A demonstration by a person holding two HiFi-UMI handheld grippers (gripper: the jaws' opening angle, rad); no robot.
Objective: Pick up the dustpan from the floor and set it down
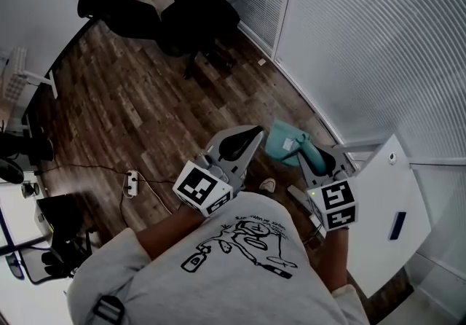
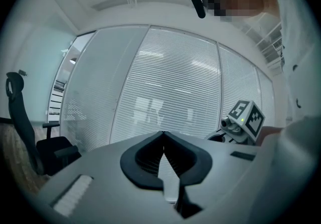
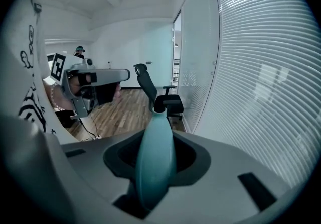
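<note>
While the right gripper clamps the dustpan — left gripper hangs shut

Soft, cool light is let in through the blinds, and the floor is left darker, with little shadow cast. Both gripper views are bowed by fisheye, ringed in black, and blurred close up.

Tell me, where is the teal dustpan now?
The teal plastic dustpan is held by its handle in the right claw, right of centre in the head view, between the left claw and the white slatted blinds.
</note>
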